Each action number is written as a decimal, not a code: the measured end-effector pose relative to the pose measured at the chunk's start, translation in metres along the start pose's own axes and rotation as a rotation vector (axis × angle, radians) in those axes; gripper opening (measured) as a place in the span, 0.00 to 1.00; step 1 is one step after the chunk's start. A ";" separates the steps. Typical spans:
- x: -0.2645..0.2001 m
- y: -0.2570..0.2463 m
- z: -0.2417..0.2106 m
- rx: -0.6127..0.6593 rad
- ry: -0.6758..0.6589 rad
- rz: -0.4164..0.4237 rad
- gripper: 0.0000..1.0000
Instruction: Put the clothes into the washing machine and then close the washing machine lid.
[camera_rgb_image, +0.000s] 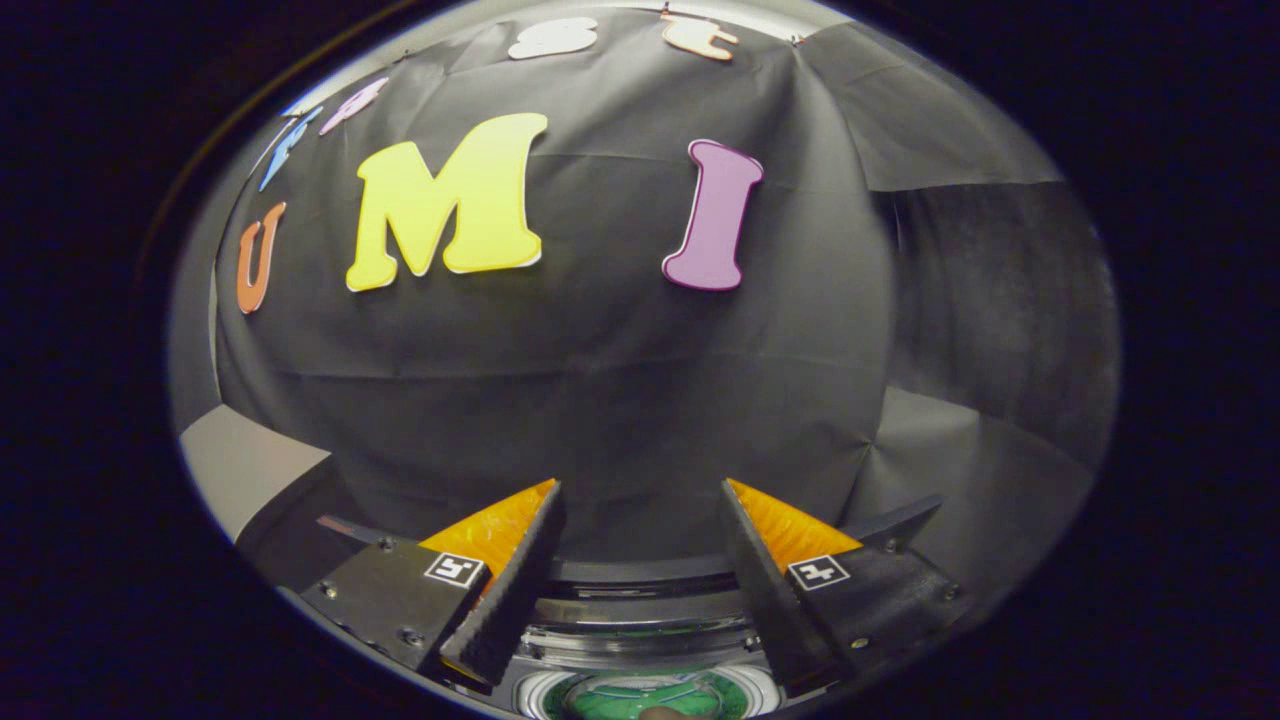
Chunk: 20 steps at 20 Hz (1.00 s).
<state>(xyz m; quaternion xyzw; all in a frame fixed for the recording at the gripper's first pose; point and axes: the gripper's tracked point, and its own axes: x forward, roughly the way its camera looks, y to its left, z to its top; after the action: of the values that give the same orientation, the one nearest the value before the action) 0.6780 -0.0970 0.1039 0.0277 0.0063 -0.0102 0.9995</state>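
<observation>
Black cloth wall ahead | gripper (640, 540) jaws apart, nothing btwn | washing machine (640, 690) rim below, prob. lining up w/ drum

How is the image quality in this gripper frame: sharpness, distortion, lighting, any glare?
Gripper view: strong fisheye bending, the black cloth wall bulges outward. Sharp overall, no motion blur. Lighting is even on the cloth, dimmer to the fingers' right. The gripper is open with nothing between its fingers; below them the washing machine's rim catches small bright glints, and the drum interior is too cropped to read.
</observation>
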 end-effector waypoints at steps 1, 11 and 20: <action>-0.004 0.000 -0.001 -0.001 -0.015 0.001 0.96; -0.043 -0.005 -0.016 0.004 -0.091 0.013 0.95; -0.081 -0.008 -0.041 -0.005 -0.072 0.014 0.95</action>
<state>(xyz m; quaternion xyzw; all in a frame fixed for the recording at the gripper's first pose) 0.5963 -0.1013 0.0639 0.0251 -0.0299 -0.0041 0.9992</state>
